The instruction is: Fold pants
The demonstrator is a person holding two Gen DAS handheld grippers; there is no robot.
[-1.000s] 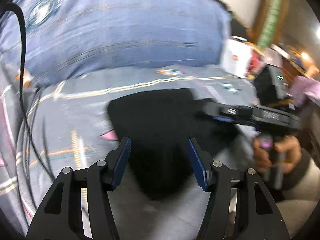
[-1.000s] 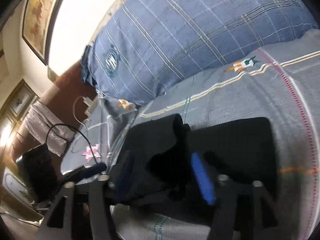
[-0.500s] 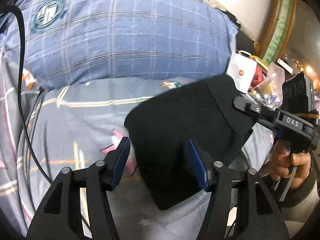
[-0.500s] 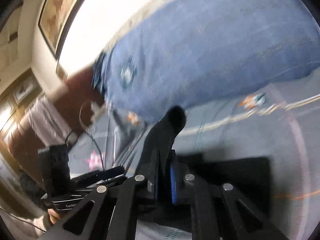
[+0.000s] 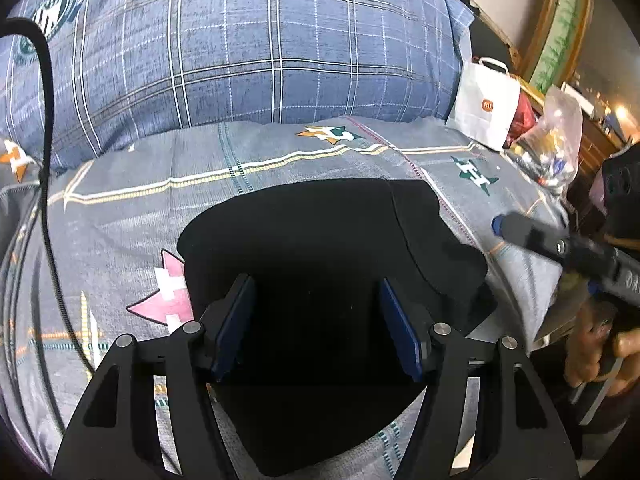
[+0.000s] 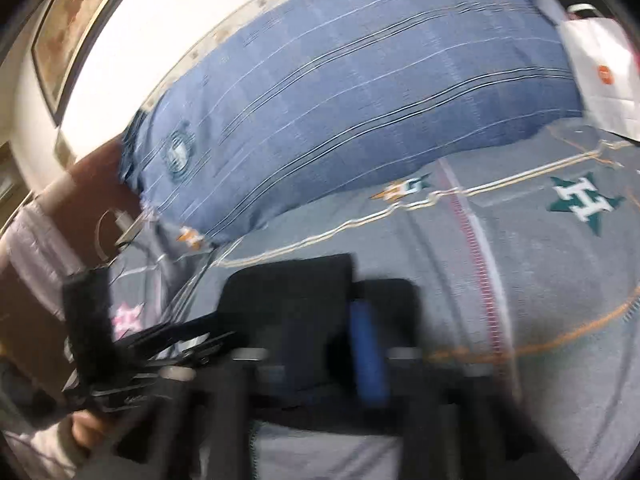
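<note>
Folded black cloth pants (image 5: 320, 248) flat on grey patterned bedsheet (image 5: 132, 200). Left gripper (image 5: 316, 324) wide, empty; right gripper (image 6: 320, 344) just reopened, empty. Risk: top fold springing back, undone by passing finger.

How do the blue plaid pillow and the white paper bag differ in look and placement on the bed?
The blue plaid pillow is large, soft and crossed by pale check lines, with a round crest at one corner; the white paper bag is much smaller, plain and stiff, with a small orange logo and a handle. The pillow lies flat across the head of the bed; the bag stands upright beside the pillow's end. Both lie beyond the black pants.
</note>
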